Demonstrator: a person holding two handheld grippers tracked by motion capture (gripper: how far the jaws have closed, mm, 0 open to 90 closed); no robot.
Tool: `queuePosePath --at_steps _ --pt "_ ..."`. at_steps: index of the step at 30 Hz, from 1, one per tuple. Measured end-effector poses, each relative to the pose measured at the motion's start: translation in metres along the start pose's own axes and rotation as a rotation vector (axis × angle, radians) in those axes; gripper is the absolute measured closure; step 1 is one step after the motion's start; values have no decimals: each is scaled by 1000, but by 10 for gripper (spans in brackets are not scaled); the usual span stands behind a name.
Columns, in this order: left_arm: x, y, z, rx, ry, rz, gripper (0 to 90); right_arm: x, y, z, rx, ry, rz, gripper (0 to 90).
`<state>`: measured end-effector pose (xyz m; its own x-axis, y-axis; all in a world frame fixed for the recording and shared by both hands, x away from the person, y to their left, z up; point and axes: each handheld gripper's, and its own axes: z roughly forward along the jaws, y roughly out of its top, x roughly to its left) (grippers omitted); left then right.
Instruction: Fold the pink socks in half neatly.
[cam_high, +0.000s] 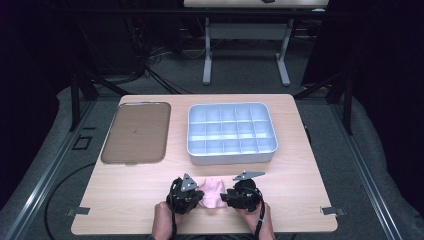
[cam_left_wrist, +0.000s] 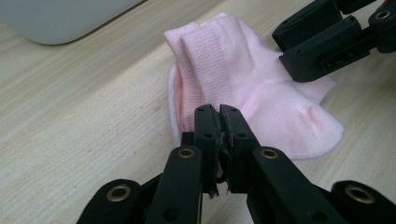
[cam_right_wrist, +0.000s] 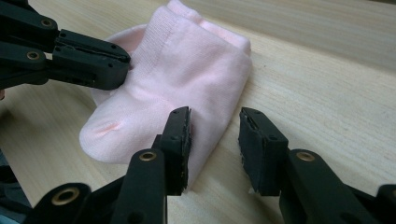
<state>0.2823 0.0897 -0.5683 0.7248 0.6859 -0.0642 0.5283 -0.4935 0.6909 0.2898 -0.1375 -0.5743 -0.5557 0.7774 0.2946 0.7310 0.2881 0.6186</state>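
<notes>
A pink sock (cam_high: 212, 192) lies flat near the table's front edge, between my two grippers. My left gripper (cam_left_wrist: 218, 112) is shut, and its tips pinch the sock (cam_left_wrist: 261, 88) at its near edge. In the right gripper view the same left gripper (cam_right_wrist: 126, 60) comes in from the upper left and bites the sock's side. My right gripper (cam_right_wrist: 215, 126) is open and straddles the sock's (cam_right_wrist: 187, 74) other edge. One jaw rests on the fabric and the other stands over bare wood. A person's hands hold both grippers from the bottom of the high view.
A white tray (cam_high: 231, 156) with several compartments stands behind the sock at centre right. A flat brown tray (cam_high: 136, 132) lies at the back left. The wooden table (cam_high: 300, 200) has free room on both sides of the hands.
</notes>
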Motion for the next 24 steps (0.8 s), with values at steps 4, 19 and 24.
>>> queuePosePath --at_steps 4,19,24 --pt "-2 2 -5 -39 -1 -11 781 -1 0 0 4 -2 4 656" --pt "-3 2 6 3 -61 -5 868 1 2 0 20 -37 -3 737" --pt "-3 3 6 7 -58 1 877 -6 2 2 19 28 48 814"
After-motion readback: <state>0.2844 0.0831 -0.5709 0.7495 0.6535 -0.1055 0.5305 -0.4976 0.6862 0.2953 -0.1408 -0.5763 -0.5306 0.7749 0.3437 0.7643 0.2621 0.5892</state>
